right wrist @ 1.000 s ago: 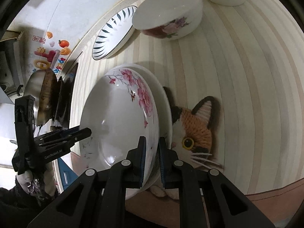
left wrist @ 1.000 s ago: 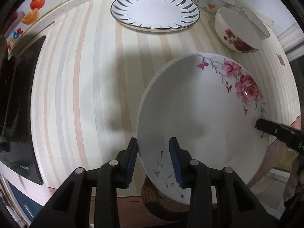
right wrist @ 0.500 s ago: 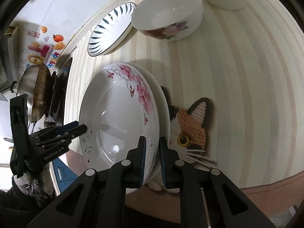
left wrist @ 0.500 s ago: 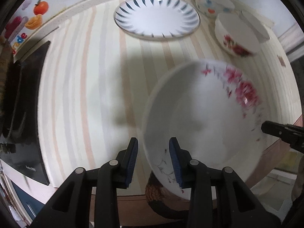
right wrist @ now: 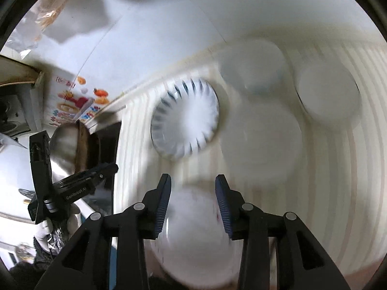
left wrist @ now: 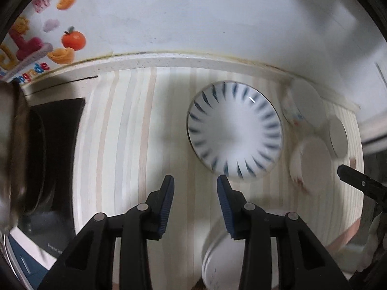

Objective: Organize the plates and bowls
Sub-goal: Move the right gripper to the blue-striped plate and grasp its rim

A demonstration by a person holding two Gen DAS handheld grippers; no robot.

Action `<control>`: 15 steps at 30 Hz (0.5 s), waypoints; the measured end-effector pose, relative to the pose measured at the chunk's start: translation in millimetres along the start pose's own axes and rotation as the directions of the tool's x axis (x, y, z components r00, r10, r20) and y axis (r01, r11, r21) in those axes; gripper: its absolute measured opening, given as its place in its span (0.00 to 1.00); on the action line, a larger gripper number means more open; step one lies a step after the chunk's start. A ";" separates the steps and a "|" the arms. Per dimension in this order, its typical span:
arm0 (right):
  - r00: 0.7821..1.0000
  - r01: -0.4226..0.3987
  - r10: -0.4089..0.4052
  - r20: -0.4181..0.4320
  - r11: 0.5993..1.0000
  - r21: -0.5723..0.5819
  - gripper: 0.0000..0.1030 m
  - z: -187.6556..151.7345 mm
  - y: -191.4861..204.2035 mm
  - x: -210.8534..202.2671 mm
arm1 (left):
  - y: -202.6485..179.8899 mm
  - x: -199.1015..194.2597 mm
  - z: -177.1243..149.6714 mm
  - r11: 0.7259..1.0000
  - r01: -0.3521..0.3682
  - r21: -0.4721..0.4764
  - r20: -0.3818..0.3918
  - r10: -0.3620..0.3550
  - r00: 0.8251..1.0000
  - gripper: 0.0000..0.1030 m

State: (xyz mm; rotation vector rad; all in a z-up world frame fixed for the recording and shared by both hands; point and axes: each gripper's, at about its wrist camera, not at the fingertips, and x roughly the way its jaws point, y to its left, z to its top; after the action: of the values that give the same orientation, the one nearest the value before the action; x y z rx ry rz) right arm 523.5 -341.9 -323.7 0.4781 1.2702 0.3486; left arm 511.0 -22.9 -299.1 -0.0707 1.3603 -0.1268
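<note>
Both views are motion-blurred. My left gripper (left wrist: 195, 191) is open and empty above the striped counter. My right gripper (right wrist: 193, 191) is open and empty too. The white floral plate (right wrist: 193, 236) lies below the right gripper, at the counter's front edge; it also shows in the left wrist view (left wrist: 222, 261). A blue-striped plate (left wrist: 234, 130) lies ahead near the back wall, also in the right wrist view (right wrist: 185, 118). Three white bowls (left wrist: 310, 166) stand to its right. The right gripper shows in the left wrist view (left wrist: 358, 181).
A black cooktop (left wrist: 53, 159) with a metal pot (right wrist: 65, 147) is on the left. The white wall (left wrist: 193, 12) with fruit stickers runs behind the counter. The left gripper shows at the left of the right wrist view (right wrist: 101, 171).
My right gripper has let go of the floral plate and opened. Both grippers have risen and tilted up, so the back wall and far dishes now fill the views.
</note>
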 end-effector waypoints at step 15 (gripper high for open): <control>0.960 0.194 -0.198 -0.197 0.980 -0.040 0.40 104.9 -13.8 142.0 | 15.0 116.5 61.1 0.999 0.020 -0.027 -0.195 -0.025 0.980 0.33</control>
State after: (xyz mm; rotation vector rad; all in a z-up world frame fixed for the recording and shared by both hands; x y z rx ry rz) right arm 662.1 -297.9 -424.6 0.3011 1.4960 0.2458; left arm 595.2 -24.9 -401.3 -0.0965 1.5581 -0.1382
